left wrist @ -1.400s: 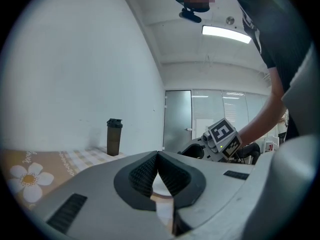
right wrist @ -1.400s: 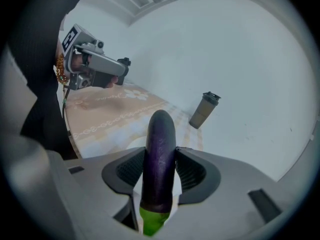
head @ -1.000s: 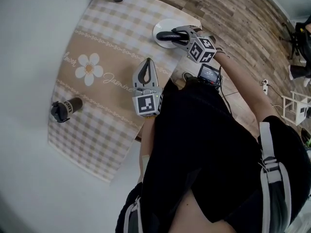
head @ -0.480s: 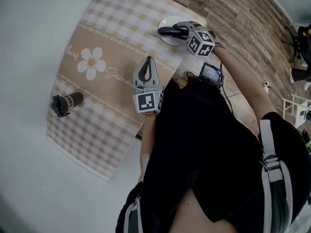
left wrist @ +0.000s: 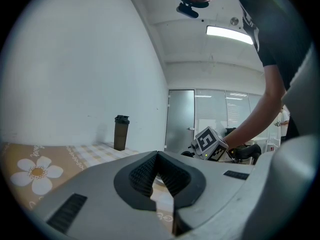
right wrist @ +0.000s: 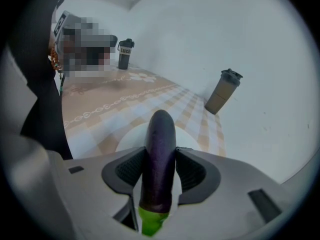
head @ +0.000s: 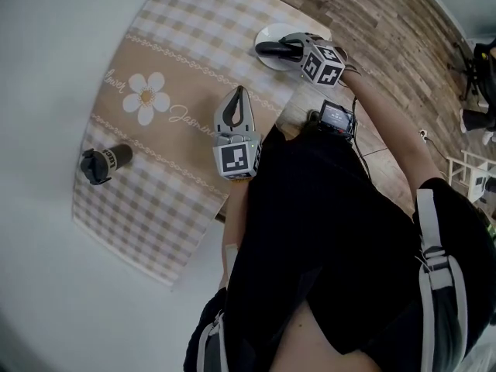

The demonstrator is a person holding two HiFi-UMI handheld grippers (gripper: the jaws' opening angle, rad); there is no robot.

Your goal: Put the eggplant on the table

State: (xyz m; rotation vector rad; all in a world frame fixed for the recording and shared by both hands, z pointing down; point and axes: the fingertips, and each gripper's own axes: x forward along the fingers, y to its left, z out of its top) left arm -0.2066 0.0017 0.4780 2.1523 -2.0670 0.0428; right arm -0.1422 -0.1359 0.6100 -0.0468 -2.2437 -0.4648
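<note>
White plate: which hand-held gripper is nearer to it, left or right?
Right. The right hand-held gripper, holding the eggplant, is over the white plate; the left hand-held gripper sits apart, over the checked tablecloth.

Beige-and-white checked tablecloth (head: pixel 155 200): brown cursive script beside the white daisy print (head: pixel 144 99) reads "Jasm"; the rest of the word is covered. A second cursive word nearer the wall is cut off and cannot be read with certainty.

Dark cylindrical shaker bottle (head: pixel 101 163): light lettering on its band, too small to read.

Small black screen device (head: pixel 335 117): display illegible.
</note>
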